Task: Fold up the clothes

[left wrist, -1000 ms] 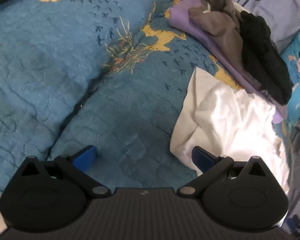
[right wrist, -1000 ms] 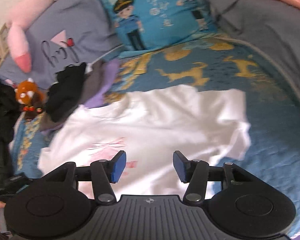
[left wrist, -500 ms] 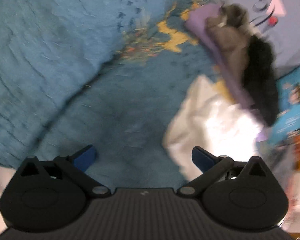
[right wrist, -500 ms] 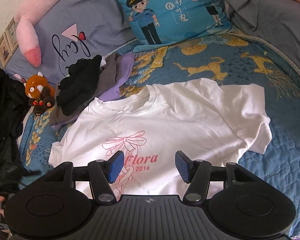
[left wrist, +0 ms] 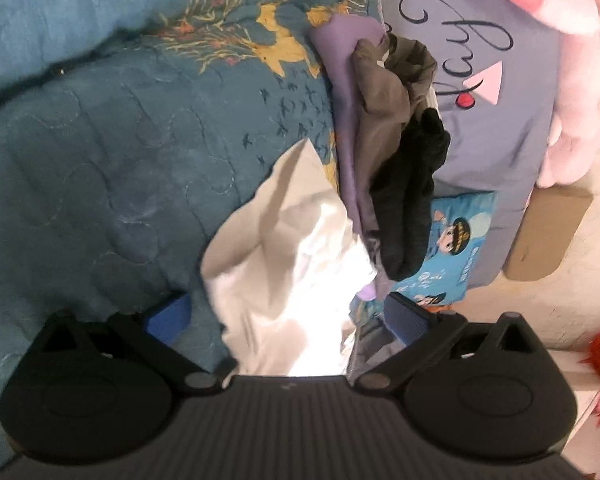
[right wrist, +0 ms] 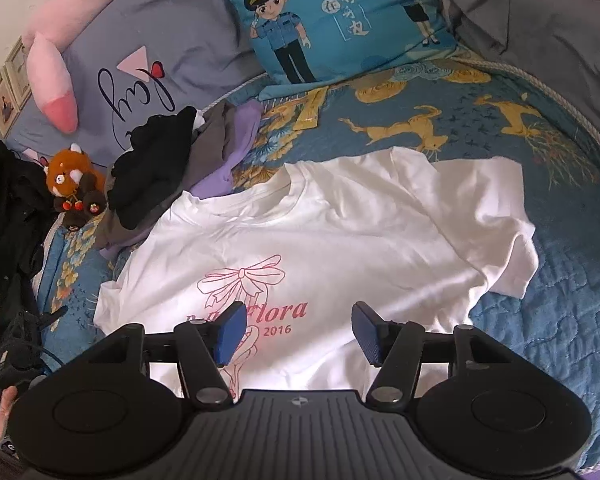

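A white T-shirt (right wrist: 340,232) with a pink bow print and "Flora 2016" lies spread face up on the blue quilt (right wrist: 540,340). My right gripper (right wrist: 296,332) hovers open over its lower front, with nothing pinched. In the left wrist view one sleeve of the T-shirt (left wrist: 284,264) lies bunched on the quilt. It sits between the widely spread fingers of my left gripper (left wrist: 286,312), which is open and does not press on it.
A pile of purple, grey and black clothes (right wrist: 168,168) lies beside the shirt's shoulder, and shows as the clothes pile (left wrist: 384,140) in the left view. Behind are a grey pillow (right wrist: 160,52), a cartoon cushion (right wrist: 332,20), plush toys (right wrist: 70,184) and a grey blanket (right wrist: 540,20).
The left view has rolled and swung towards the shirt, so the sleeve now lies between its fingers. The shirt, blurred a second ago, now lies still and flat under the right gripper.
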`<state>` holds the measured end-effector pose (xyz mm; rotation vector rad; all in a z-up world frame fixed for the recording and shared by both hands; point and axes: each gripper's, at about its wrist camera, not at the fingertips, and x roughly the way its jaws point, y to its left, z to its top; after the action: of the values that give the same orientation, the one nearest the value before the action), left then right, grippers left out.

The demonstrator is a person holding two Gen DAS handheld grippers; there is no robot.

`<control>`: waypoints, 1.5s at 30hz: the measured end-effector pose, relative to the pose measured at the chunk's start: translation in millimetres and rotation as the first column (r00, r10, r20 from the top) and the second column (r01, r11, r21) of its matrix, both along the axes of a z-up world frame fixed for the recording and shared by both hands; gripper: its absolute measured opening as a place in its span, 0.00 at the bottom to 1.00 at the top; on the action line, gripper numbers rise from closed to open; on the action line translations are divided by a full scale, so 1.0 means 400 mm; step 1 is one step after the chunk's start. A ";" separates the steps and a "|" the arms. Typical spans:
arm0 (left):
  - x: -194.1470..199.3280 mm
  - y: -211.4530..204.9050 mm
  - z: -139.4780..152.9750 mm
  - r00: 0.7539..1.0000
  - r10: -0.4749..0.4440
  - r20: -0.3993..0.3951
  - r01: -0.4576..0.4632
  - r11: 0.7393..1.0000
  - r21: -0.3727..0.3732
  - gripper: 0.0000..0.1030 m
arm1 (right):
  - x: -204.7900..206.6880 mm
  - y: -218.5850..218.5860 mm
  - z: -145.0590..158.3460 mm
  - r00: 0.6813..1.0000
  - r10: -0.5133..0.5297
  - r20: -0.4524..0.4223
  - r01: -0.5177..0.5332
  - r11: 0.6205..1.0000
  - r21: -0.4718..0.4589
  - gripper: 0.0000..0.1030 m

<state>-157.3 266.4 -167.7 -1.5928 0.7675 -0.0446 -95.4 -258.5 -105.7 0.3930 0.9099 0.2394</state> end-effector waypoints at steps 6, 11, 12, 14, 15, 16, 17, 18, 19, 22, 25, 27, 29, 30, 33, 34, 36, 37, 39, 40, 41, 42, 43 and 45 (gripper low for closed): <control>0.054 0.006 -0.064 0.991 0.078 0.110 -0.067 0.993 -0.096 0.55 | 0.002 0.020 -0.003 1.000 0.022 0.000 -0.022 1.000 0.003 0.56; 0.092 -0.035 -0.051 0.999 -0.044 0.014 0.044 0.998 0.047 0.08 | 0.002 0.025 -0.007 1.000 0.021 -0.004 -0.021 1.000 0.008 0.56; 0.093 -0.040 -0.033 0.999 -0.049 0.007 0.048 0.994 0.093 0.07 | 0.002 0.025 -0.008 1.000 0.020 -0.005 -0.020 1.000 0.009 0.56; 0.093 -0.048 0.010 0.999 -0.054 -0.004 0.053 0.980 0.190 0.07 | -0.003 0.024 -0.007 1.000 0.022 -0.004 -0.022 1.000 0.008 0.56; 0.091 -0.052 0.038 0.998 -0.057 -0.013 0.058 0.967 0.250 0.06 | -0.005 0.024 -0.006 1.000 0.023 -0.003 -0.023 1.000 0.007 0.56; 0.088 -0.057 0.071 0.998 -0.060 -0.024 0.065 0.945 0.322 0.06 | -0.008 0.024 -0.005 1.000 0.022 -0.002 -0.022 1.000 0.006 0.56; 0.084 -0.061 0.103 0.997 -0.063 -0.037 0.073 0.916 0.394 0.06 | -0.011 0.023 -0.005 1.000 0.023 -0.002 -0.023 1.000 0.006 0.56; 0.077 -0.065 0.136 0.997 -0.063 -0.048 0.078 0.886 0.457 0.06 | -0.013 0.022 -0.004 1.000 0.022 -0.001 -0.022 1.000 0.004 0.56; 0.069 -0.069 0.168 0.996 -0.063 -0.057 0.084 0.853 0.515 0.06 | -0.016 0.021 -0.004 1.000 0.021 -0.001 -0.021 1.000 0.006 0.56; 0.030 -0.073 0.247 0.992 -0.057 -0.114 0.120 0.728 0.676 0.06 | -0.023 0.022 -0.007 1.000 0.019 -0.006 -0.019 1.000 0.009 0.56; 0.031 -0.082 0.290 0.985 -0.090 -0.148 0.171 0.630 0.757 0.06 | -0.030 0.032 -0.013 0.999 0.031 -0.008 -0.032 0.999 -0.005 0.56; 0.044 -0.085 0.283 0.978 -0.111 -0.178 0.208 0.620 0.756 0.06 | -0.033 0.041 -0.019 0.999 0.040 -0.015 -0.040 0.999 -0.004 0.56; 0.040 -0.079 0.264 0.968 -0.124 -0.217 0.247 0.612 0.751 0.06 | -0.037 0.045 -0.022 0.999 0.042 -0.020 -0.042 0.999 0.013 0.57; 0.038 -0.077 0.250 0.967 -0.131 -0.217 0.250 0.632 0.734 0.11 | -0.037 0.047 -0.022 0.999 0.045 -0.020 -0.044 0.999 0.014 0.57; 0.032 -0.075 0.213 0.970 -0.137 -0.202 0.239 0.702 0.670 0.39 | -0.038 0.052 -0.023 0.999 0.049 -0.022 -0.049 0.999 0.007 0.57; 0.027 -0.075 0.206 0.973 -0.133 -0.188 0.225 0.726 0.649 0.45 | -0.036 0.050 -0.024 0.999 0.049 -0.023 -0.049 0.999 0.006 0.57; 0.020 -0.072 0.191 0.980 -0.125 -0.157 0.195 0.778 0.598 0.48 | -0.034 0.047 -0.024 0.999 0.044 -0.024 -0.044 0.999 0.003 0.57; 0.019 -0.070 0.181 0.982 -0.120 -0.146 0.182 0.805 0.565 0.49 | -0.033 0.047 -0.025 0.999 0.041 -0.025 -0.041 0.999 0.004 0.57; 0.025 -0.068 0.159 0.981 -0.108 -0.159 0.175 0.838 0.516 0.48 | -0.032 0.046 -0.026 0.999 0.036 -0.028 -0.036 0.999 0.005 0.57; 0.031 -0.071 0.149 0.981 -0.103 -0.167 0.175 0.844 0.507 0.43 | -0.032 0.045 -0.027 0.999 0.035 -0.029 -0.035 0.999 0.006 0.57; 0.039 -0.074 0.138 0.980 -0.098 -0.175 0.174 0.849 0.499 0.38 | -0.033 0.045 -0.027 0.999 0.035 -0.030 -0.035 0.999 0.006 0.57; 0.044 -0.075 0.128 0.980 -0.089 -0.181 0.168 0.856 0.488 0.14 | -0.033 0.046 -0.028 0.999 0.035 -0.030 -0.035 0.999 0.006 0.57; 0.045 -0.076 0.118 0.981 -0.074 -0.181 0.152 0.870 0.469 0.03 | -0.034 0.046 -0.028 0.999 0.036 -0.030 -0.036 0.999 0.005 0.57; 0.044 -0.078 0.107 0.982 -0.044 -0.182 0.123 0.885 0.450 0.02 | -0.034 0.047 -0.027 0.999 0.038 -0.030 -0.038 0.999 0.004 0.57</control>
<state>-139.8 235.1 -125.0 -1.1179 0.9010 0.1996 -109.2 -239.8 -116.4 0.3839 0.9476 0.2707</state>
